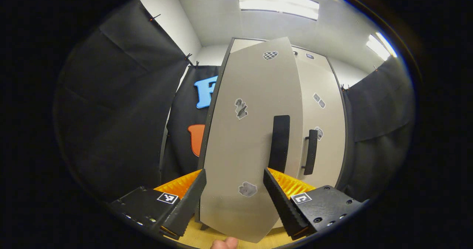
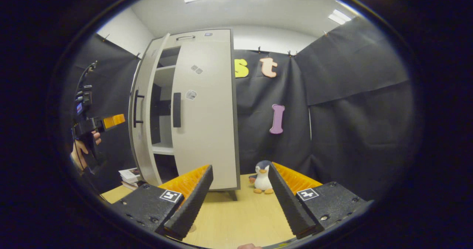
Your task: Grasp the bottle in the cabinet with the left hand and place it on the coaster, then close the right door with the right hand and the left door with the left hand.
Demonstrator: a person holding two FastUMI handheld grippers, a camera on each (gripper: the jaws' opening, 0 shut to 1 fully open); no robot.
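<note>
Left gripper view: the left hand-held gripper (image 1: 233, 197) hangs wide open and empty before the pale grey, stiff left cabinet door (image 1: 251, 138) — still ajar. It should swing lightly; push near its black bar handle (image 1: 279, 142) — right hand-held gripper (image 2: 240, 197) open, idle.

One cabinet (image 2: 201, 105) with two doors and two dark handles, one penguin toy (image 2: 262, 177), one stack of books (image 2: 129, 177), two grippers.
</note>
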